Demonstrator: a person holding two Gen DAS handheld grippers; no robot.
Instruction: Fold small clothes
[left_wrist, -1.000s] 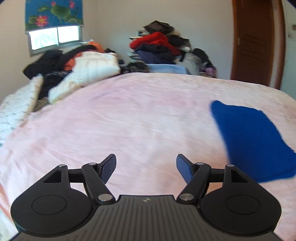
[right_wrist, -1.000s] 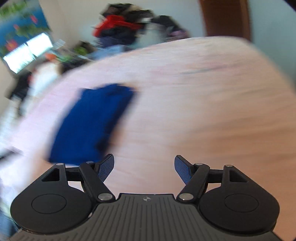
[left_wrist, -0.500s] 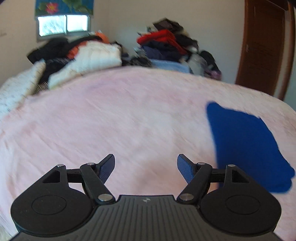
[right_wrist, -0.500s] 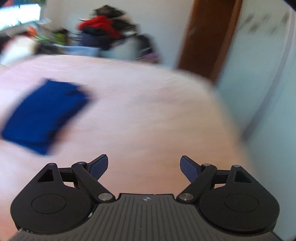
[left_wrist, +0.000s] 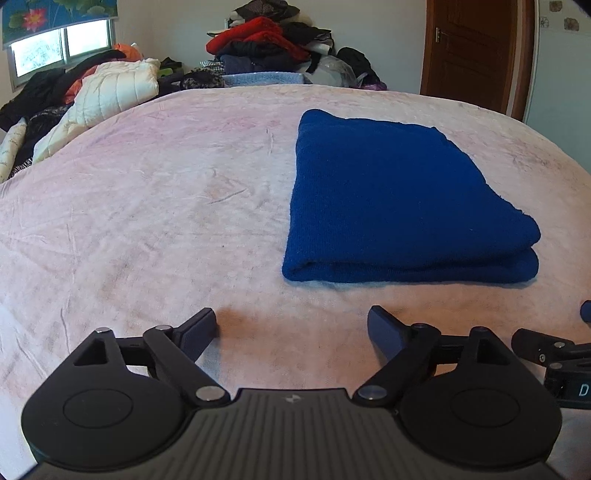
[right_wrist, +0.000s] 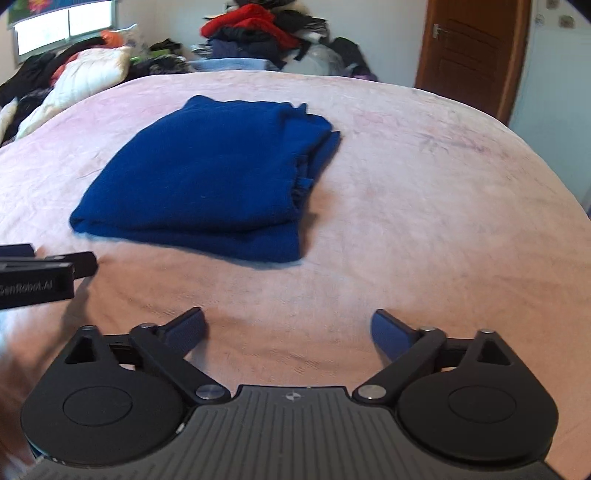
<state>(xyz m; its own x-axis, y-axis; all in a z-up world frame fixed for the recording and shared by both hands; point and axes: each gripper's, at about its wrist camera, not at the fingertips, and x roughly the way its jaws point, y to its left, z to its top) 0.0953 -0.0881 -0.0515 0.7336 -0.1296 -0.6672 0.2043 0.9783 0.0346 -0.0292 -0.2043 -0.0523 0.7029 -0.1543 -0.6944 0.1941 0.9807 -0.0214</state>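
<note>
A blue knitted garment (left_wrist: 391, 199) lies folded in a neat rectangle on the pink bedspread (left_wrist: 155, 206). It also shows in the right wrist view (right_wrist: 214, 181), ahead and to the left. My left gripper (left_wrist: 293, 326) is open and empty, just short of the garment's near edge and a little to its left. My right gripper (right_wrist: 288, 328) is open and empty, near the garment's right corner. Part of the right gripper shows at the left wrist view's right edge, and the left gripper's body (right_wrist: 40, 273) at the right wrist view's left edge.
Piles of clothes (left_wrist: 269, 44) and a white quilted jacket (left_wrist: 110, 92) lie at the far side of the bed. A window (left_wrist: 59, 48) is at the back left and a brown door (left_wrist: 476, 51) at the back right.
Both grippers have swung to face the folded blue garment, which now lies close ahead. The right view turned from the door side back to the left. Both stayed open.
</note>
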